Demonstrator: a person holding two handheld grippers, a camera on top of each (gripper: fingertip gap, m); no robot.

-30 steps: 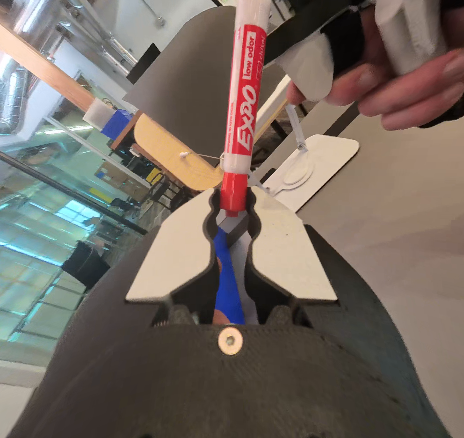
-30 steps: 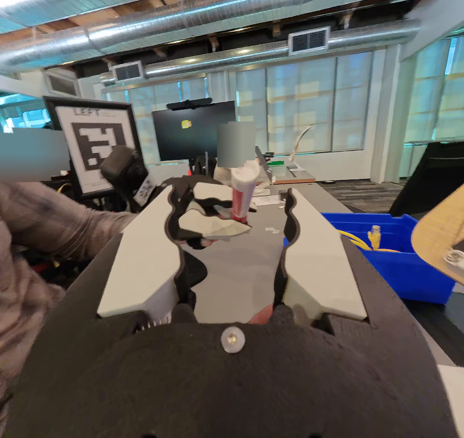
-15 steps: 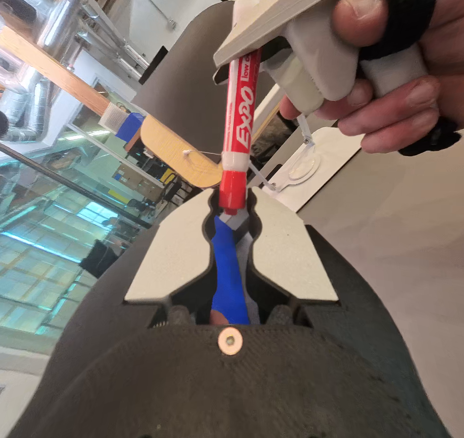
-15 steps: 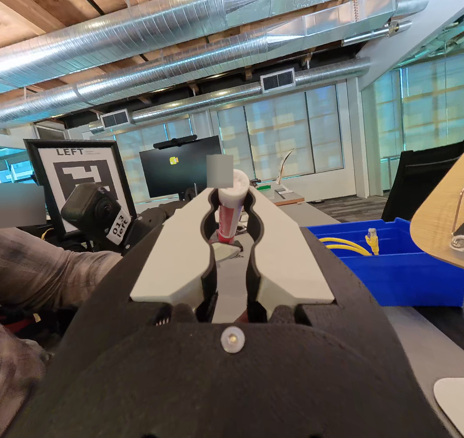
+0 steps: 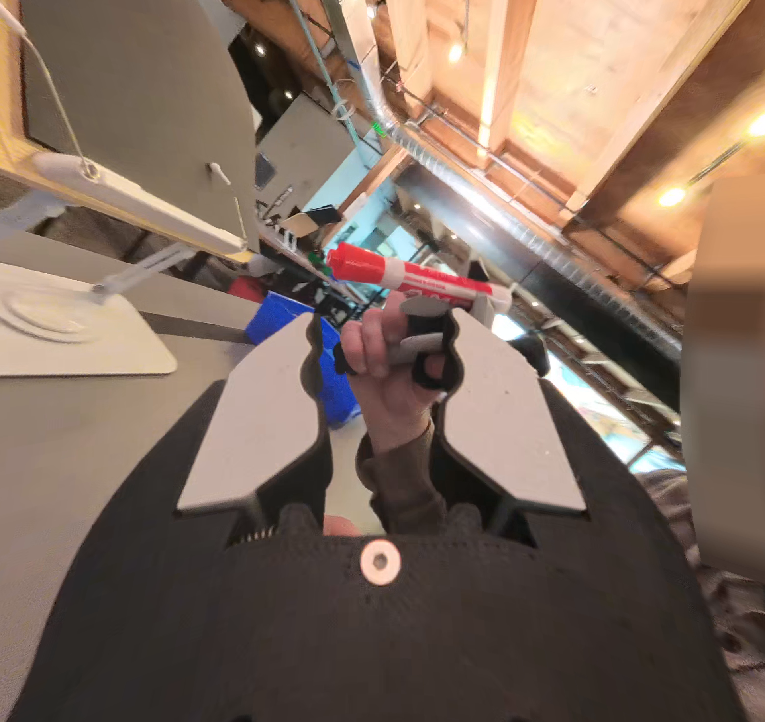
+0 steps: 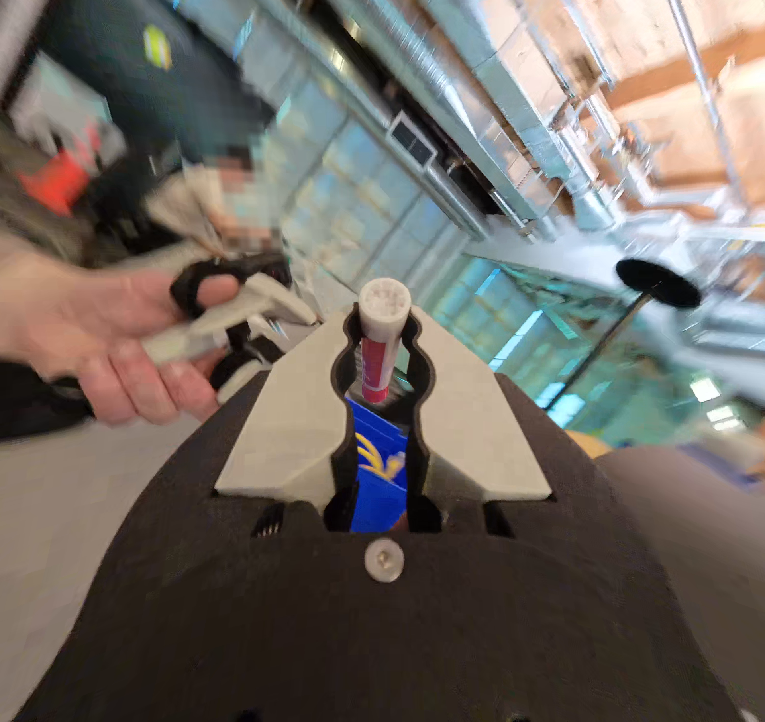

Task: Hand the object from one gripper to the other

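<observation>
My right gripper (image 6: 383,329) is clamped on the marker (image 6: 378,344), its two grey fingers pinching the white end of the barrel right at the tips. In the right wrist view the marker sticks out past the fingertips, its flat white end toward the camera and the red-labelled barrel running back down into the gap between the fingers. Below the marker, through that same gap, I can see part of the blue bin (image 6: 374,482) with something yellow in it.

My left gripper (image 5: 383,329) holds nothing: its fingers stand wide apart, with only open space between them. Through that space the left wrist view shows my right hand (image 5: 387,375) wrapped around the handle of the other tool, and above the hand the marker (image 5: 407,278) lying nearly level in the air, red cap pointing away to the left of the hand (the far end disappears where the right gripper's fingers pinch it). The marker is clear of my left fingers, well beyond their tips.

To the left of the marker in that view sits a white flat stand base (image 5: 82,346) on the grey table (image 5: 74,453), and the blue bin (image 5: 331,387) lies just below and behind the marker, partly hidden by my left finger. In the right wrist view my left hand (image 6: 111,342) shows off to the left of the marker, blurred, with its tool's fingers spread apart.
</observation>
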